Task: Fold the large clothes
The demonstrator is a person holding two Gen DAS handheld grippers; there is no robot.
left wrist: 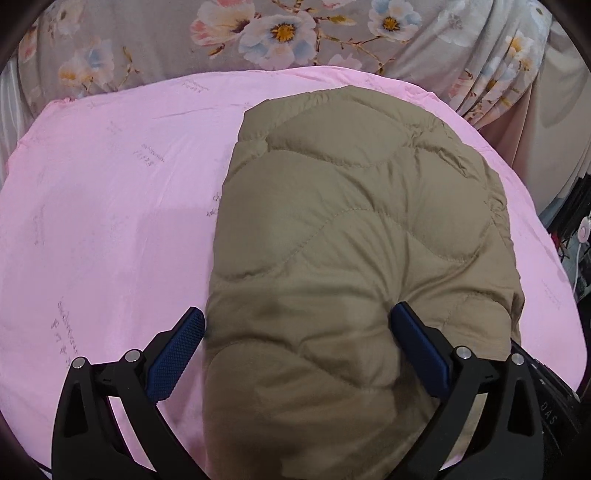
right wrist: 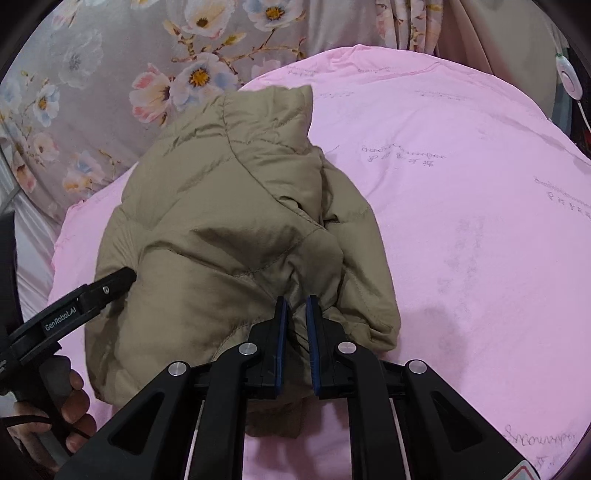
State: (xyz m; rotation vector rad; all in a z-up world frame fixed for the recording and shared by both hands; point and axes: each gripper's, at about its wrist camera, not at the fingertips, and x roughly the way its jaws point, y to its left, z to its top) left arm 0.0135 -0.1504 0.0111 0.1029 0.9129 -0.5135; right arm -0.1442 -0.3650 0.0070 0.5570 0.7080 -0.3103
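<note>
A tan quilted puffer jacket [left wrist: 343,229] lies folded in a bundle on a pink sheet [left wrist: 110,221]. My left gripper [left wrist: 299,323] is open wide, its blue-padded fingers [left wrist: 177,350] either side of the jacket's near end, the right finger pressing into the fabric. In the right wrist view the jacket [right wrist: 221,221] shows its collar at the far end. My right gripper [right wrist: 296,310] is shut on a fold of the jacket's near edge. The left gripper [right wrist: 122,277] shows there at the jacket's left side.
A grey floral bedcover [left wrist: 258,33] lies beyond the pink sheet. Beige curtain [left wrist: 546,122] hangs at the right. A white corded switch [right wrist: 567,79] and dark clutter sit past the bed's right edge. The person's hand [right wrist: 74,410] holds the left gripper's handle.
</note>
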